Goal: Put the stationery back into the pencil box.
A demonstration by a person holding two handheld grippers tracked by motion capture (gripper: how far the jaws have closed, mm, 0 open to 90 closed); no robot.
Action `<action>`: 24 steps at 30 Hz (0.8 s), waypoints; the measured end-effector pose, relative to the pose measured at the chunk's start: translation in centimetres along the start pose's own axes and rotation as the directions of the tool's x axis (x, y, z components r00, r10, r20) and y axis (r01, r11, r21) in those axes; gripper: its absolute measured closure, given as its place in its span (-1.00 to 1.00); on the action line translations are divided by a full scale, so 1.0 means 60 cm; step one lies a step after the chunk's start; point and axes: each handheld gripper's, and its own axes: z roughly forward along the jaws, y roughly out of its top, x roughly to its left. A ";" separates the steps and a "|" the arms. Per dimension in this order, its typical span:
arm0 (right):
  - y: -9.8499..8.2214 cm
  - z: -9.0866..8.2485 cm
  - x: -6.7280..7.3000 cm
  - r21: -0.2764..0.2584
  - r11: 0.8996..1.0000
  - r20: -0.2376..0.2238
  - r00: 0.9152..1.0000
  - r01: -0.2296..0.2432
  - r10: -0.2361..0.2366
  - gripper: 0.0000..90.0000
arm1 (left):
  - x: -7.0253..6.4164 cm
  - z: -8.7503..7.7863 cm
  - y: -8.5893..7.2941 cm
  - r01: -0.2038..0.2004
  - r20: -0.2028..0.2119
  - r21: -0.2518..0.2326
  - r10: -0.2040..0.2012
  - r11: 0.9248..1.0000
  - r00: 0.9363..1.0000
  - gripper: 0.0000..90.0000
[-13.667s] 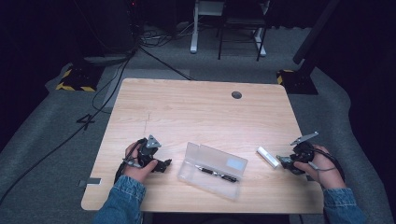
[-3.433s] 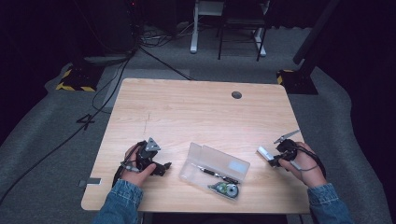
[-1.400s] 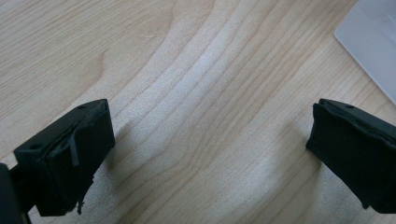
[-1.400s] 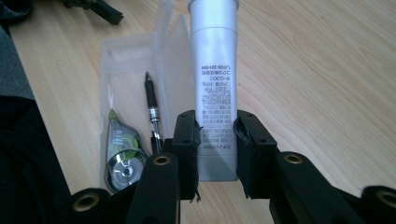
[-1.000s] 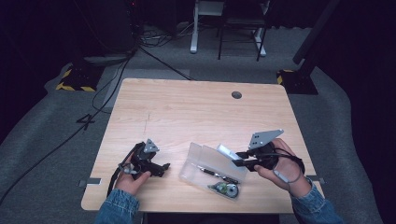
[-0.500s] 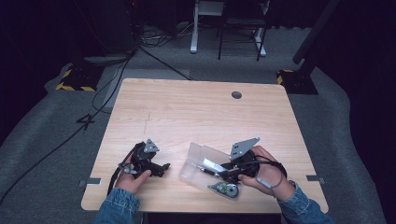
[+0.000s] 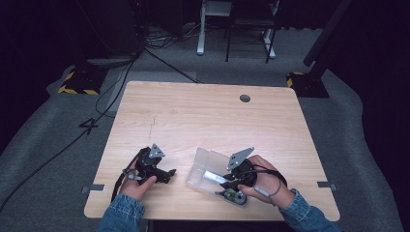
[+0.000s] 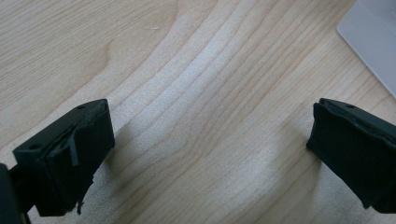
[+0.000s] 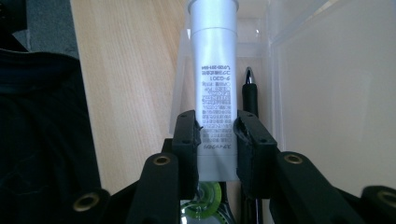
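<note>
The right hand-held gripper [image 9: 217, 140] is clenched on a white printed tube [image 9: 214, 84], whose long axis runs straight out from the jaws over the clear plastic pencil case [image 7: 205, 166] on the tabletop [image 7: 203, 121]. It appears to lie parallel to the black pen [image 9: 250, 95] just beside it. The left hand-held gripper [image 8: 210, 154] rests released, farther from the case.

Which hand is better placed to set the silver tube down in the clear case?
Right: the right gripper already clamps the silver tube over the clear case. The left gripper rests open, beside it.
</note>
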 end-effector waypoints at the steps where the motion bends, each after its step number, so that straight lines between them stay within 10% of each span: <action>1: -0.001 0.003 0.000 0.004 1.000 0.003 1.000 0.000 0.000 0.59 | 0.000 0.000 0.000 0.000 0.000 0.000 0.000 1.000 1.000 -0.99; 24: -0.012 0.047 -0.015 0.016 1.000 0.001 1.000 -0.027 0.027 0.58 | 0.000 0.000 0.000 0.000 0.000 0.000 0.000 1.000 1.000 -0.99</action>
